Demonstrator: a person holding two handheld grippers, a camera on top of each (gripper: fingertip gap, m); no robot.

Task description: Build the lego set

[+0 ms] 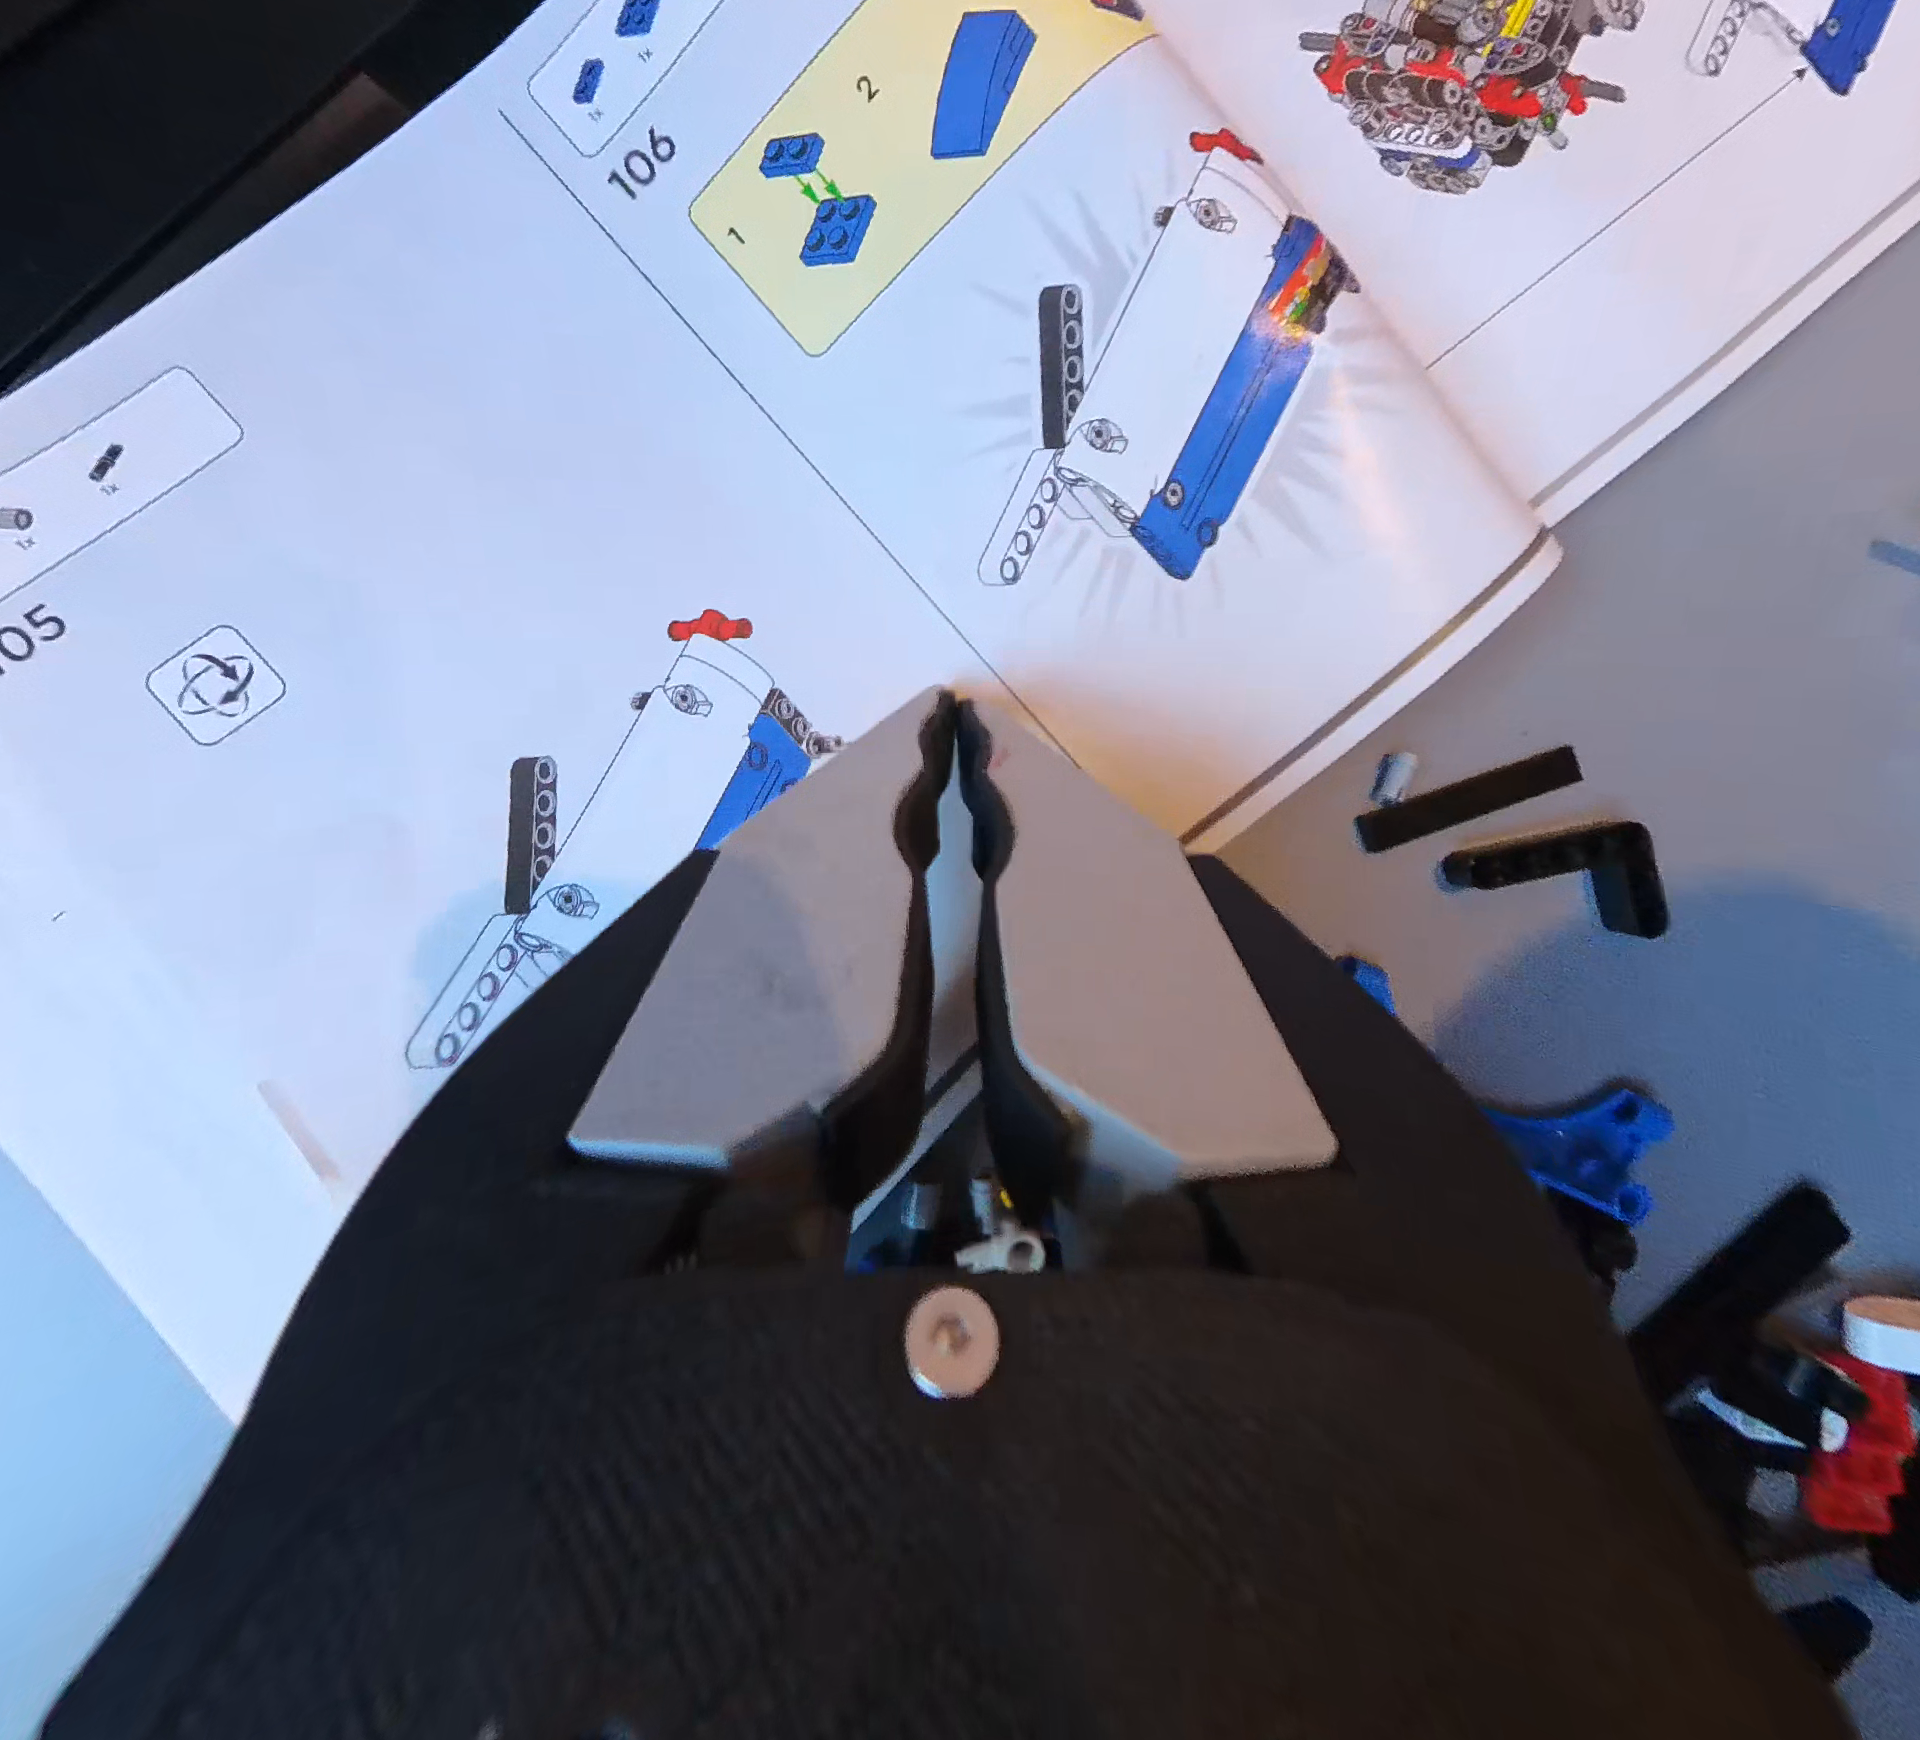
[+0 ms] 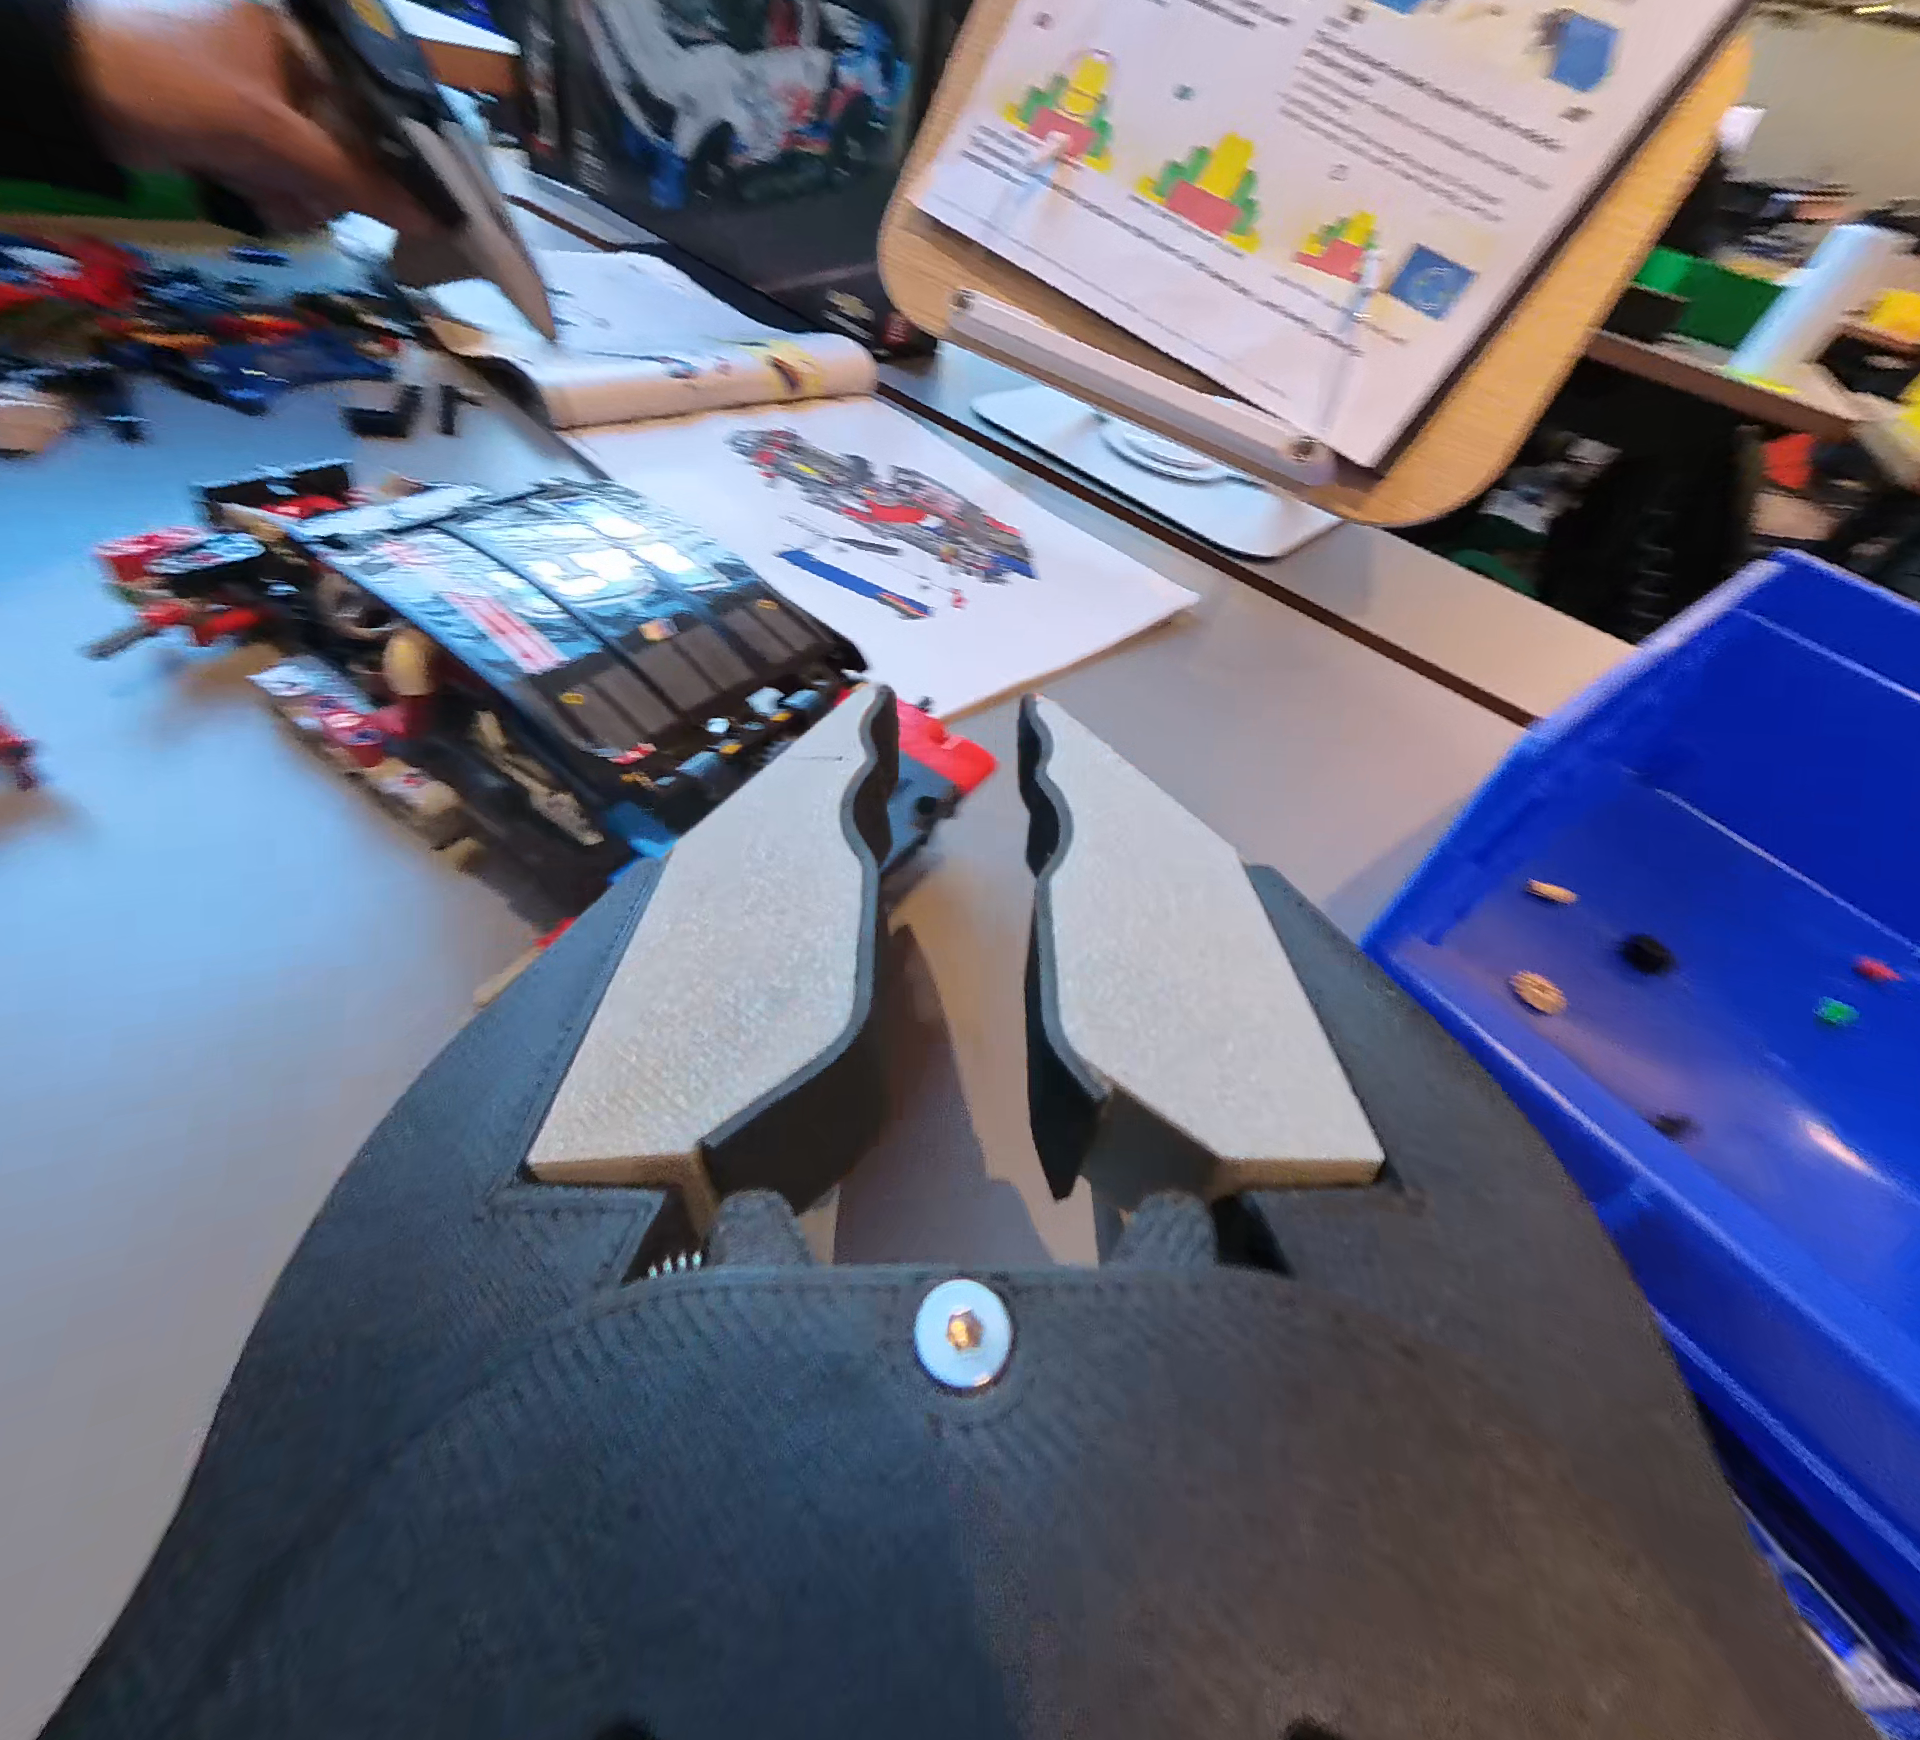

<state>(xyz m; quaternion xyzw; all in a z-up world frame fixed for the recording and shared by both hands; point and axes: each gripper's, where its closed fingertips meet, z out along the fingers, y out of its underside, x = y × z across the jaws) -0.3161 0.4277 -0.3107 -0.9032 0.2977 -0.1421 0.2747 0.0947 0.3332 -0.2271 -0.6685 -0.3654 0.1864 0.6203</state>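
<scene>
My left gripper (image 1: 951, 714) is shut, its tips meeting over the open instruction booklet (image 1: 520, 340), with nothing visible between the pads. In the right wrist view a hand holds it, tip down on the booklet (image 2: 675, 340), at the far left (image 2: 540, 319). My right gripper (image 2: 956, 714) is open and empty, hovering above the table. The partly built black, blue and red lego car (image 2: 540, 610) lies just left of and beyond its left finger (image 2: 873, 755). A red part of the car (image 2: 951, 755) shows behind the gap without touching the pads.
Loose black beams (image 1: 1465, 797), an L-shaped black piece (image 1: 1579, 869) and a blue piece (image 1: 1579, 1140) lie right of the booklet. A blue bin (image 2: 1714, 963) with a few small parts stands at the right. A wooden stand with a printed sheet (image 2: 1351, 80) and the set's box (image 2: 727, 59) stand behind. Between my left fingertips and the blue piece (image 1: 1579, 1140) there is roughly 15 cm. It is also in sight in the right wrist view (image 2: 252, 386).
</scene>
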